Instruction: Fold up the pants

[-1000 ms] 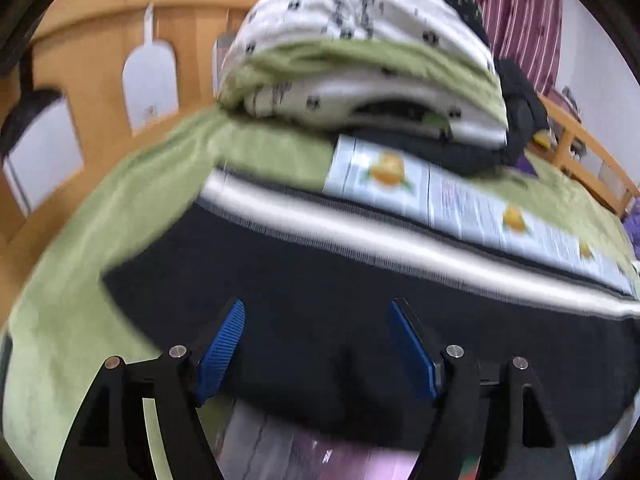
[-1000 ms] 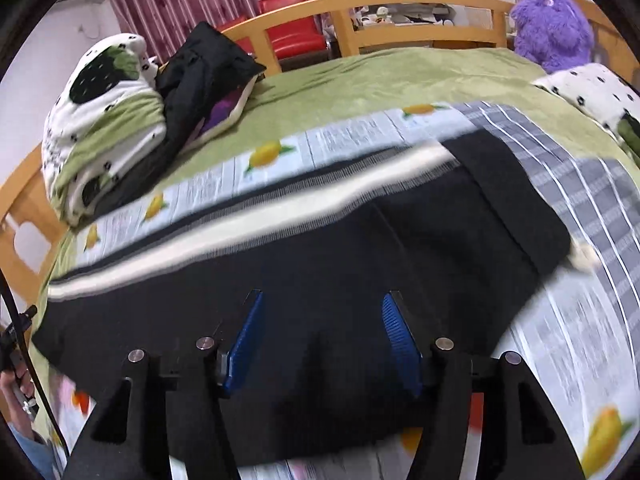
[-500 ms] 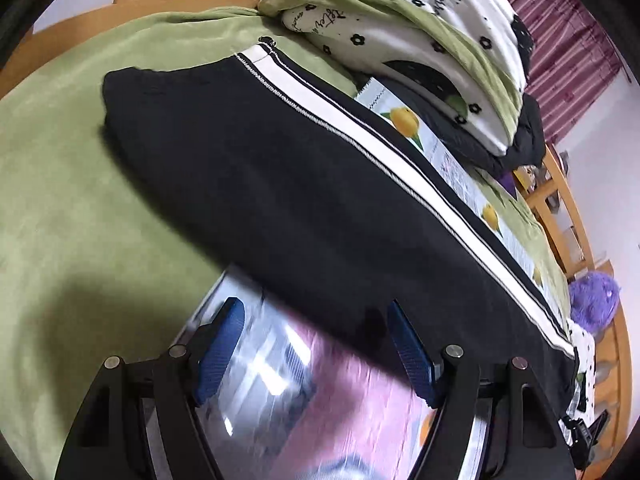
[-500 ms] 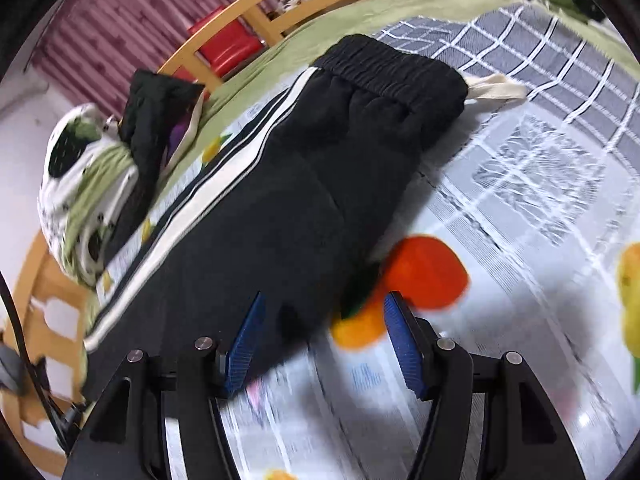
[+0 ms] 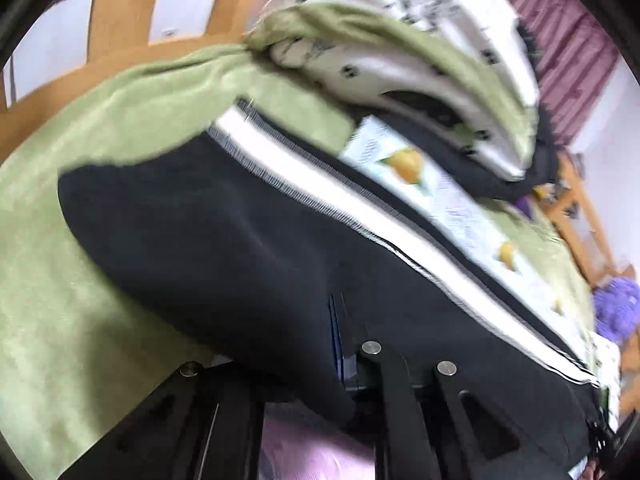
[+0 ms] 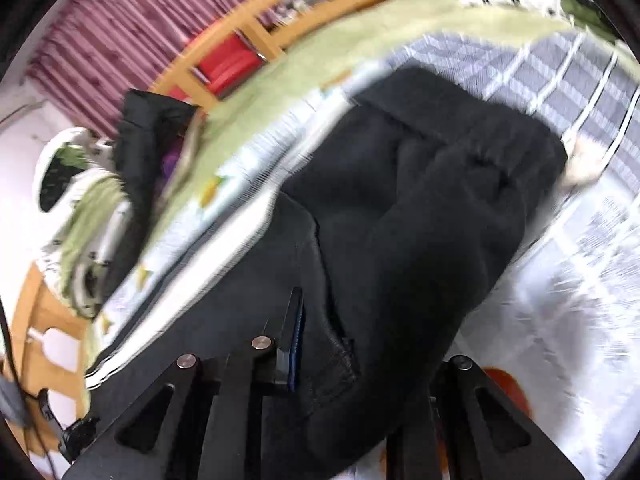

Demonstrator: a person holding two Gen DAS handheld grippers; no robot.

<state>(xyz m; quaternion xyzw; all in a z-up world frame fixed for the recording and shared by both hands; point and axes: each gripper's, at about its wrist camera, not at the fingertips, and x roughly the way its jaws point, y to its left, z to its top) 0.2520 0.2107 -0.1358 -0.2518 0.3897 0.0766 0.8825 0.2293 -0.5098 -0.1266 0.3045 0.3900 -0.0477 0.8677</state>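
A folded white-and-green quilt [image 5: 400, 60] lies beyond the black white-striped fabric pants [image 5: 240, 248] on the green bed [image 5: 60, 280]; the left tool [image 5: 336, 344] is clamped on the pants, while the right tool [image 6: 320, 340] is closing on them, both angled downward.

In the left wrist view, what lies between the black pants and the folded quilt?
A strip of printed sheet with orange fruit lies between the pants and the quilt, in the left wrist view.

Pants [image 5: 248, 240] lie lengthwise across a bed [image 5: 80, 264], a folded quilt [image 5: 400, 52] stacked behind them against the bed frame [image 5: 120, 36], a printed sheet [image 5: 452, 204] between quilt and pants, with the left gripper [image 5: 340, 344] and the right gripper [image 6: 316, 344] pinching the pants' near edge.
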